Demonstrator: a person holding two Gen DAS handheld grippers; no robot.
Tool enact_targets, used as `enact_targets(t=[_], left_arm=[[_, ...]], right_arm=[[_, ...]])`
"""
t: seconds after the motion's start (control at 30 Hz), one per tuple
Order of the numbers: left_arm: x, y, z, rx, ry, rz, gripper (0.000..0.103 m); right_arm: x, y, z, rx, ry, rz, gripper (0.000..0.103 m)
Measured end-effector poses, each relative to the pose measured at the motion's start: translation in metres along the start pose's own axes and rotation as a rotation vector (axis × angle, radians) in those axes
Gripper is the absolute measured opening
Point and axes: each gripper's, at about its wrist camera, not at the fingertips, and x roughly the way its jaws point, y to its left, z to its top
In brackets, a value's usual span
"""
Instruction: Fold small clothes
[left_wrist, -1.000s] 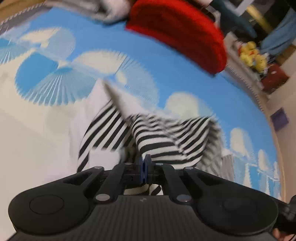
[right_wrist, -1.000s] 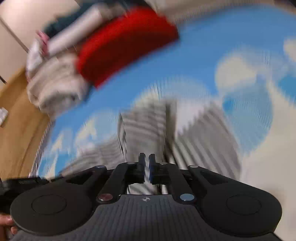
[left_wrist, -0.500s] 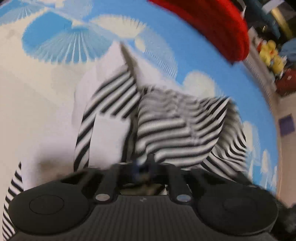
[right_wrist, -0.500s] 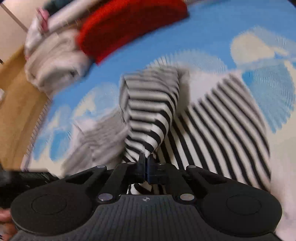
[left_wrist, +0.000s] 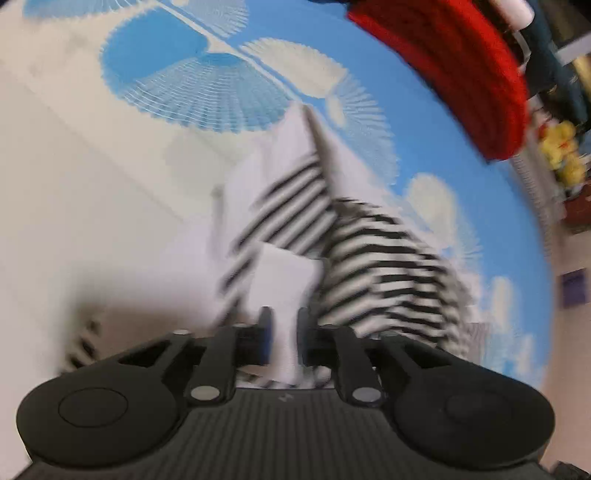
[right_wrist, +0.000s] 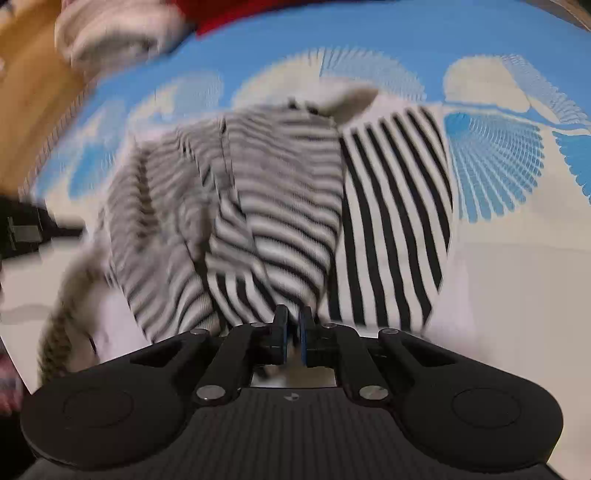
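A small black-and-white striped garment (left_wrist: 384, 266) lies partly folded on a blue and white patterned mat (left_wrist: 207, 85). In the left wrist view my left gripper (left_wrist: 282, 332) has its jaws slightly apart, with white fabric of the garment between them. In the right wrist view the striped garment (right_wrist: 280, 206) is bunched in front of my right gripper (right_wrist: 291, 332), whose jaws are nearly together on a fold of its hem. Both views are motion-blurred.
A red knitted item (left_wrist: 454, 70) lies at the mat's far edge, with yellow toys (left_wrist: 561, 147) beyond. A pale rolled towel (right_wrist: 118, 33) and wooden floor (right_wrist: 33, 92) show at the top left of the right wrist view.
Both grippers carried the garment's edge over toward the near side and lowered it. The left jaws, shut on the cloth before, now stand slightly apart. The right jaws have stayed together.
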Motion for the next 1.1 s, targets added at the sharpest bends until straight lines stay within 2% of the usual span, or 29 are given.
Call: enact_targets(t=[0.03, 0.07, 0.1, 0.2, 0.3, 0.4, 0.47, 0.5, 0.53, 0.57, 0.6, 0.63, 0.7, 0.77, 0.8, 0.83, 0.87, 0.9, 0.97, 1.03, 1.07, 1.1], left_arm=[[-0.002, -0.005, -0.001, 0.015, -0.003, -0.035, 0.047], [-0.003, -0.010, -0.004, 0.038, -0.006, -0.055, 0.050], [-0.002, -0.016, -0.006, 0.062, -0.002, -0.068, 0.055], [0.008, -0.030, -0.015, 0.087, 0.031, -0.087, 0.056], [0.019, -0.045, -0.025, 0.084, 0.066, -0.082, 0.056], [0.032, -0.061, -0.036, 0.135, 0.084, -0.031, 0.056], [0.036, -0.070, -0.043, 0.205, 0.085, 0.006, 0.055], [0.036, -0.074, -0.046, 0.239, 0.078, 0.023, 0.049], [0.036, -0.077, -0.049, 0.279, 0.063, 0.038, 0.026], [0.035, -0.078, -0.049, 0.310, 0.047, 0.050, 0.009], [0.029, -0.079, -0.048, 0.342, 0.009, 0.067, 0.001], [0.020, -0.080, -0.046, 0.366, -0.043, 0.073, 0.001], [-0.008, -0.083, -0.040, 0.412, -0.171, 0.058, 0.001], [-0.040, -0.080, -0.033, 0.432, -0.292, -0.011, 0.001], [-0.046, -0.075, -0.030, 0.429, -0.315, -0.018, 0.001], [-0.045, -0.069, -0.027, 0.418, -0.304, -0.006, 0.001], [-0.037, -0.061, -0.023, 0.399, -0.256, 0.021, 0.001], [-0.023, -0.050, -0.019, 0.368, -0.170, 0.057, 0.002], [0.009, -0.022, -0.015, 0.246, 0.001, 0.104, 0.003], [0.016, -0.009, -0.014, 0.189, 0.040, 0.113, 0.009], [0.013, -0.012, -0.014, 0.206, 0.018, 0.120, 0.010], [0.006, -0.018, -0.012, 0.236, -0.023, 0.121, 0.015]], right_arm=[[-0.006, -0.003, 0.004, 0.036, -0.047, 0.016, 0.028], [-0.010, -0.005, 0.007, 0.067, -0.085, 0.008, 0.047], [-0.008, -0.009, 0.010, 0.088, -0.106, -0.010, 0.052], [-0.002, -0.015, 0.013, 0.143, -0.104, -0.046, 0.053], [0.014, -0.021, 0.011, 0.207, -0.071, -0.037, 0.053], [0.027, -0.017, 0.010, 0.200, -0.047, -0.034, 0.053], [0.038, -0.013, 0.008, 0.180, -0.037, -0.059, 0.052], [0.038, -0.013, 0.008, 0.180, -0.041, -0.067, 0.049], [0.038, -0.012, 0.008, 0.187, -0.052, -0.068, 0.032], [0.037, -0.011, 0.008, 0.192, -0.063, -0.058, 0.013], [0.032, -0.010, 0.009, 0.196, -0.086, -0.035, 0.006], [0.025, -0.009, 0.010, 0.204, -0.126, -0.010, 0.001], [-0.001, -0.008, 0.013, 0.246, -0.248, 0.056, 0.001], [-0.029, -0.007, 0.015, 0.266, -0.357, 0.081, 0.001], [-0.038, -0.006, 0.015, 0.262, -0.391, 0.079, 0.001], [-0.043, -0.006, 0.014, 0.255, -0.400, 0.065, 0.001], [-0.041, -0.006, 0.013, 0.251, -0.368, 0.025, 0.001], [-0.031, -0.009, 0.011, 0.257, -0.289, -0.025, 0.001], [-0.002, -0.022, 0.002, 0.331, -0.112, -0.069, 0.001], [0.022, -0.033, -0.010, 0.402, 0.019, -0.078, 0.002], [0.026, -0.031, -0.011, 0.392, 0.037, -0.080, 0.007], [0.024, -0.026, -0.010, 0.372, 0.019, -0.085, 0.008]])
